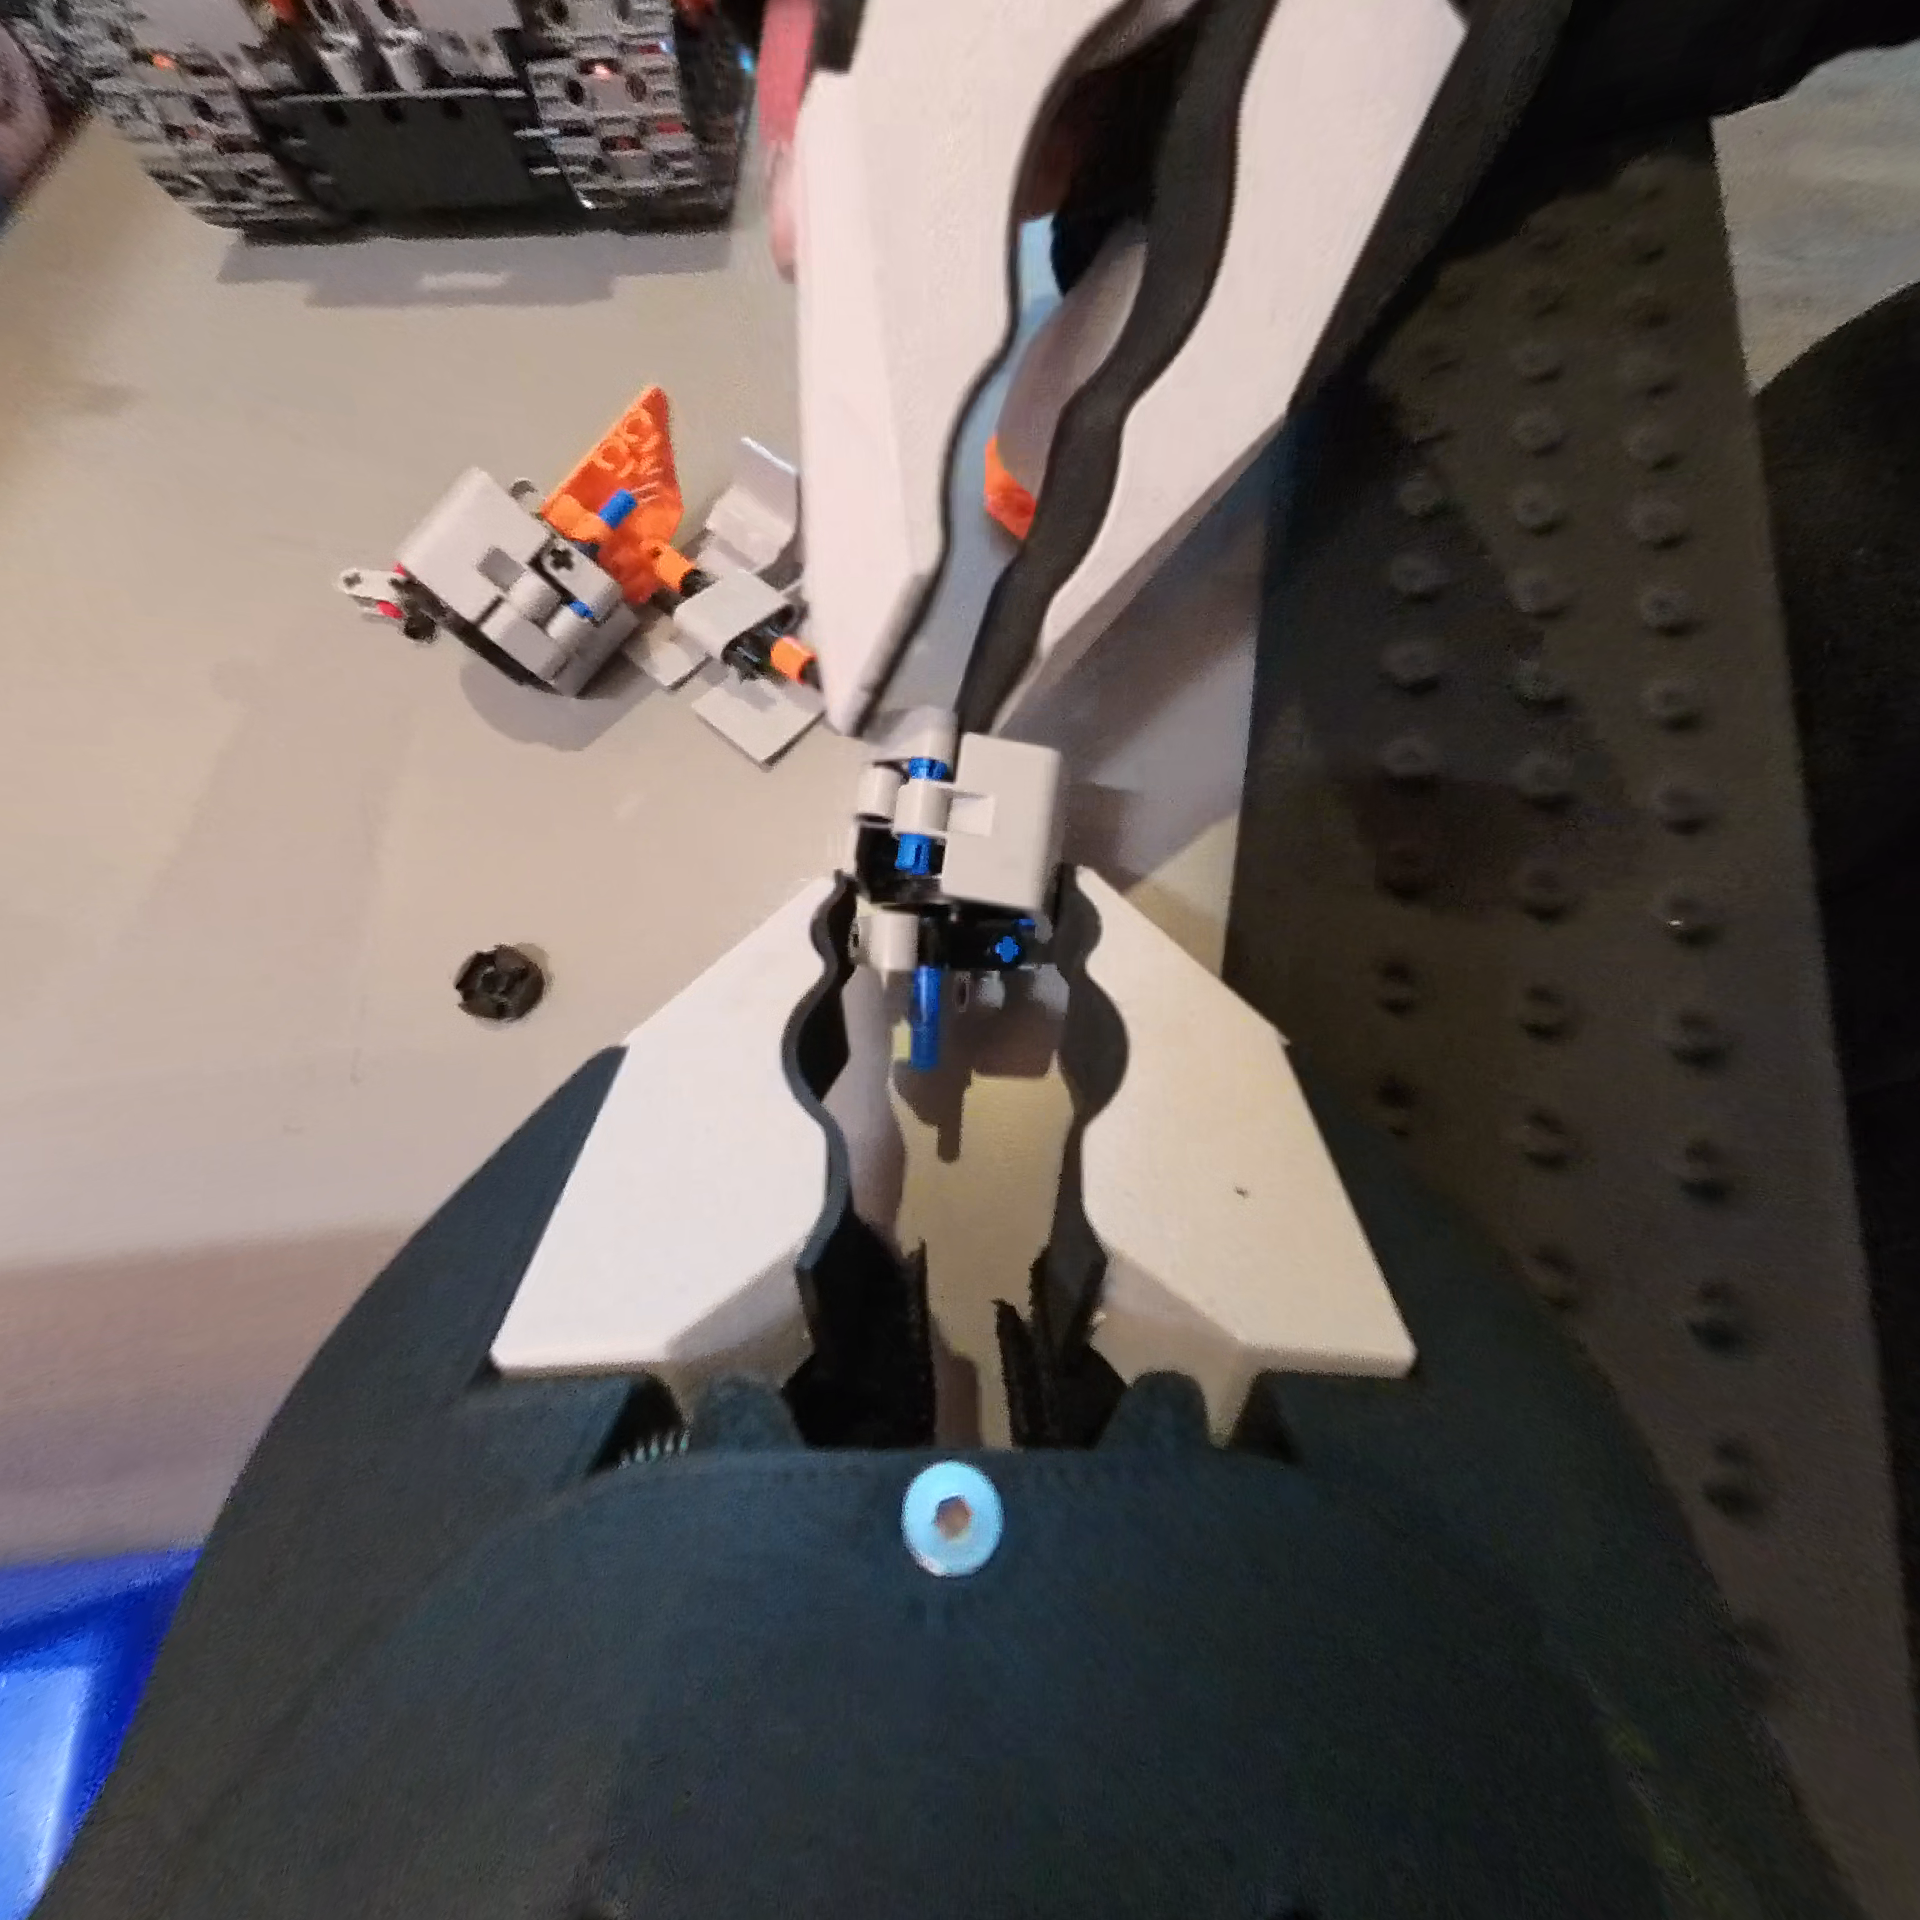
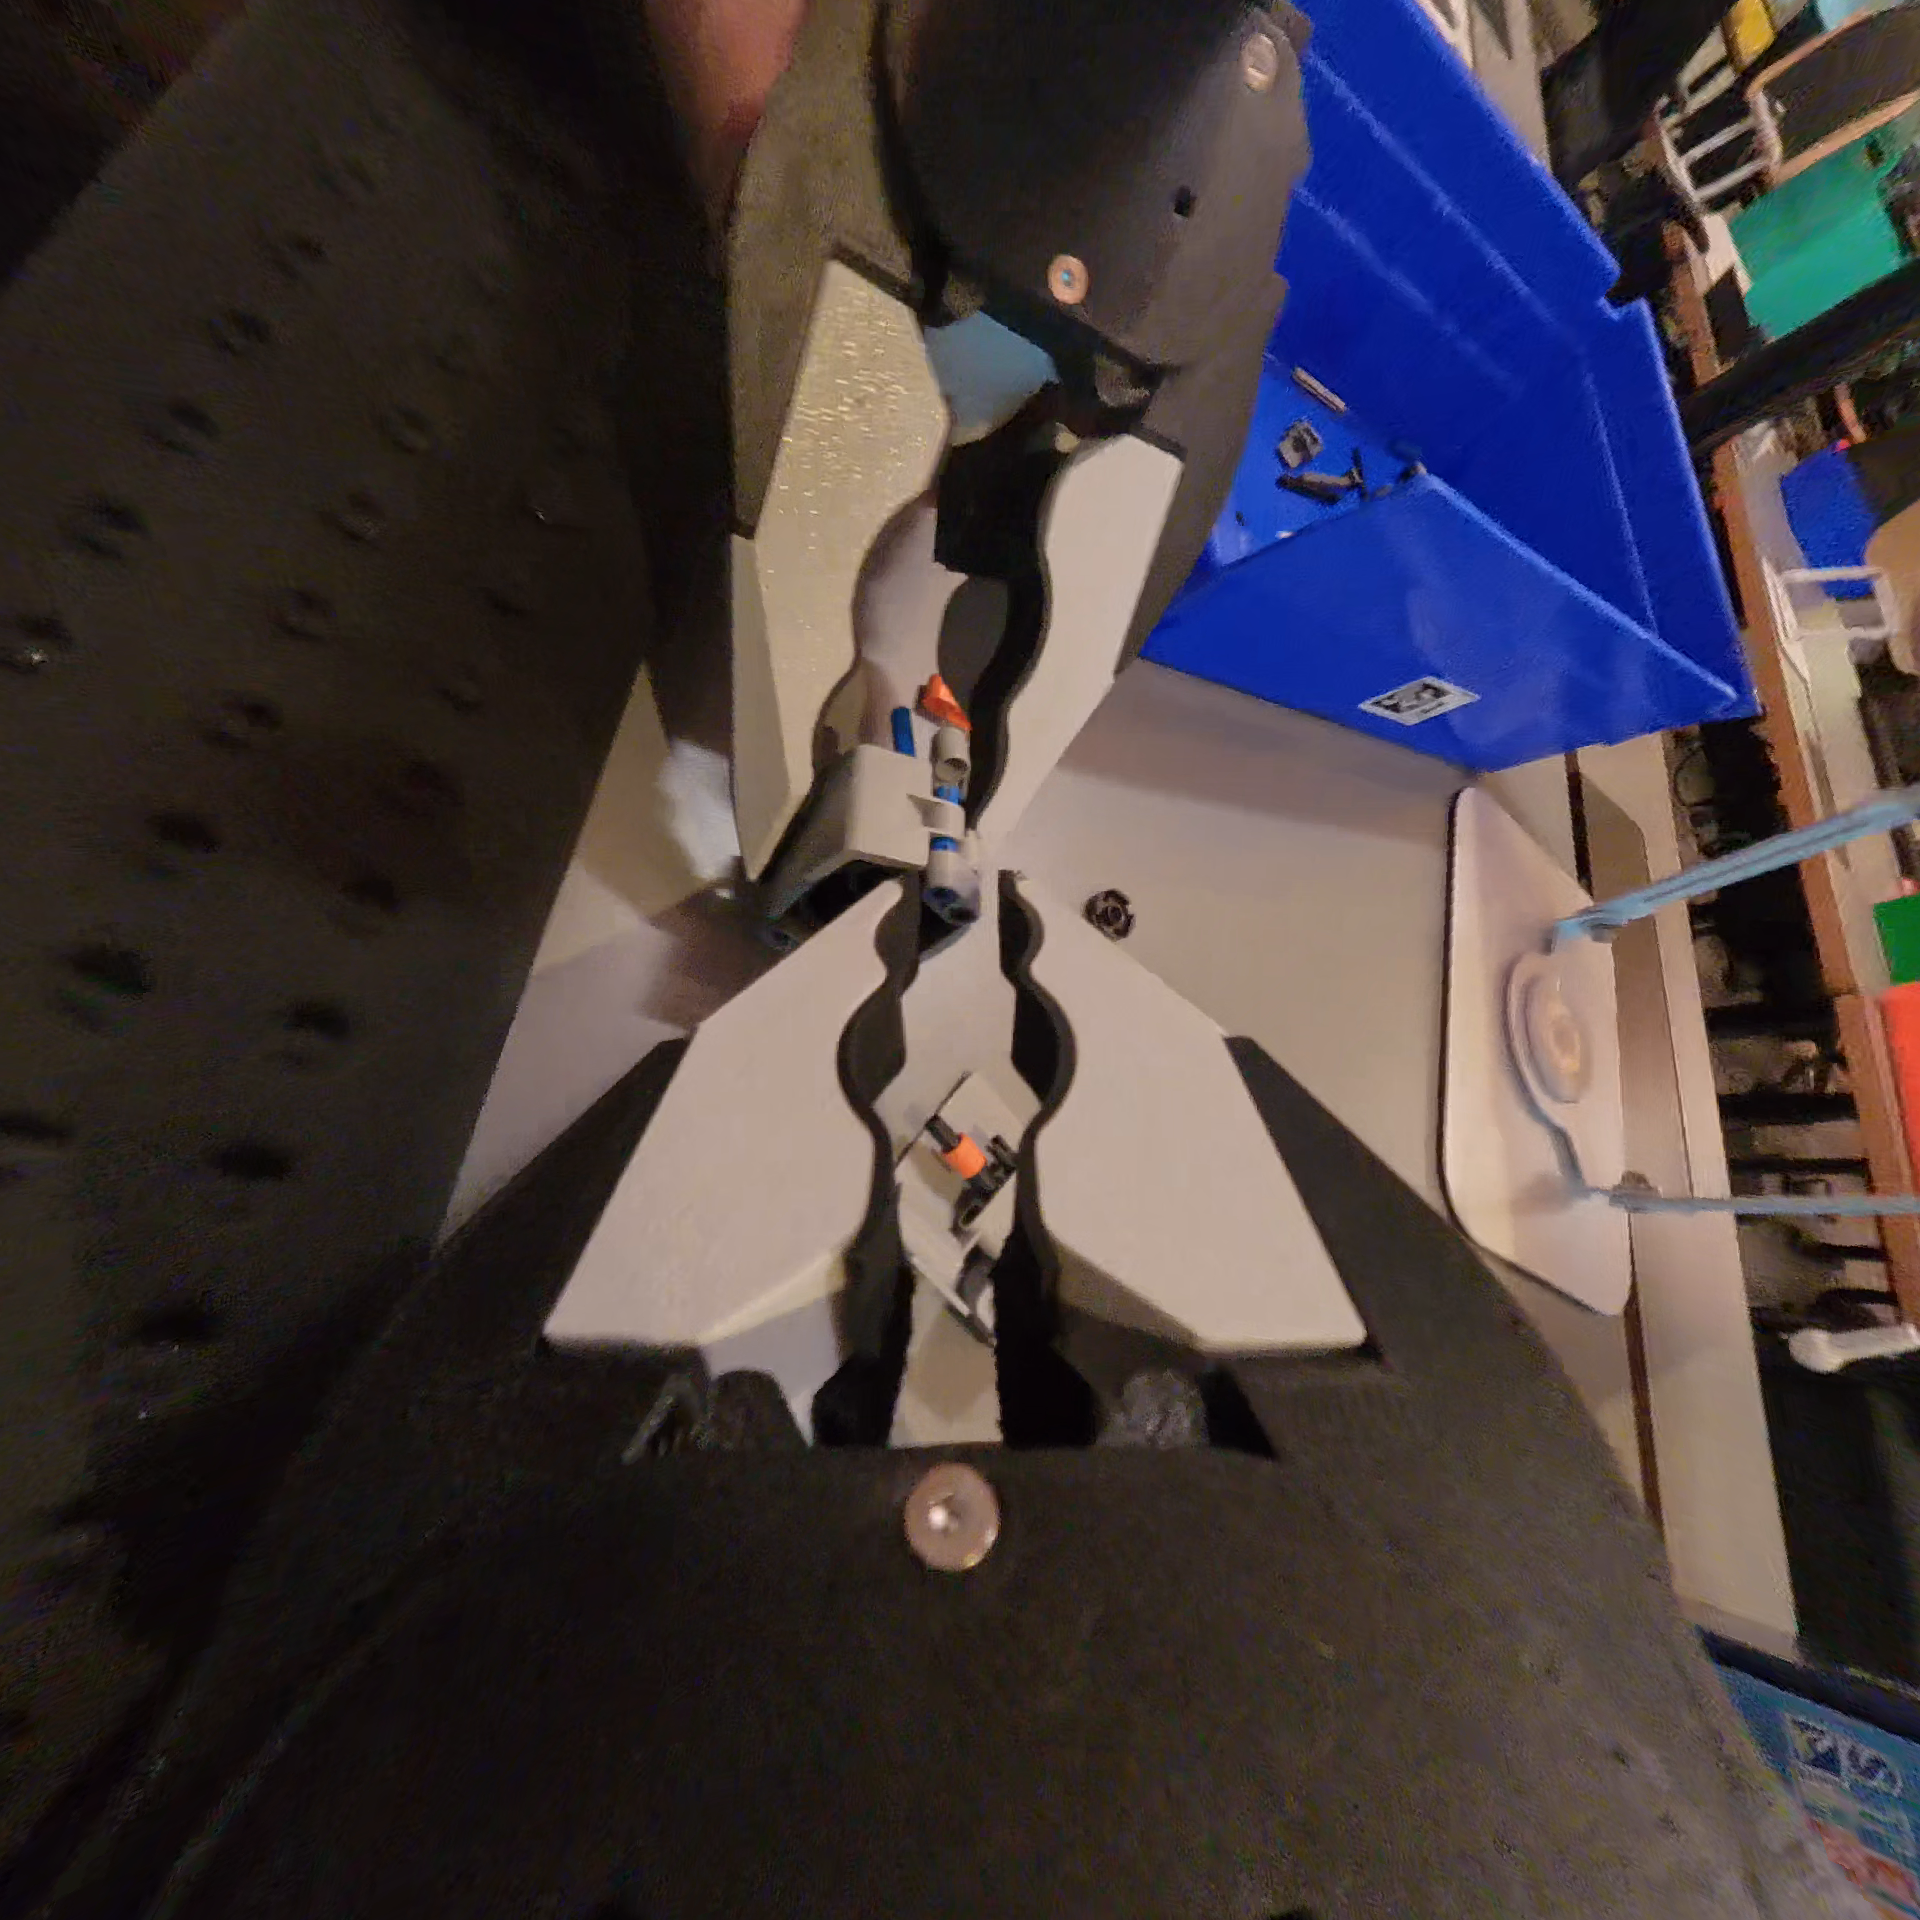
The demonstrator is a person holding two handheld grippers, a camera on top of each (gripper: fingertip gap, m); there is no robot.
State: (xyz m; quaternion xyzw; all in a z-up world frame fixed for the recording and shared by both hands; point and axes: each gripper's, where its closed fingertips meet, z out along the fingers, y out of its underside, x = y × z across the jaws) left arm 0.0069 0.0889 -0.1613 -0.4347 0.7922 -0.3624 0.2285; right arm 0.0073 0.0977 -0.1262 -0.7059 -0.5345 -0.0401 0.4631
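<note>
Dim warm light, blurred edges, fisheye distortion

Grey wavy-edged fingers [image 1: 717, 1164], black bodies

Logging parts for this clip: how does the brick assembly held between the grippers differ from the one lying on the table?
The held assembly is small, grey, black and blue, pinched by the left gripper and the right gripper. The table assembly is larger, untouched, and carries an orange panel. Both have grey pieces and blue pins.

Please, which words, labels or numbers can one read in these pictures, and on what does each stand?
Orange triangular piece: raised marks, too blurred to read.
Blue bin: black-and-white sticker, too small to read.
Printed sheet, bottom right of right wrist view: blurred, unreadable.
</note>
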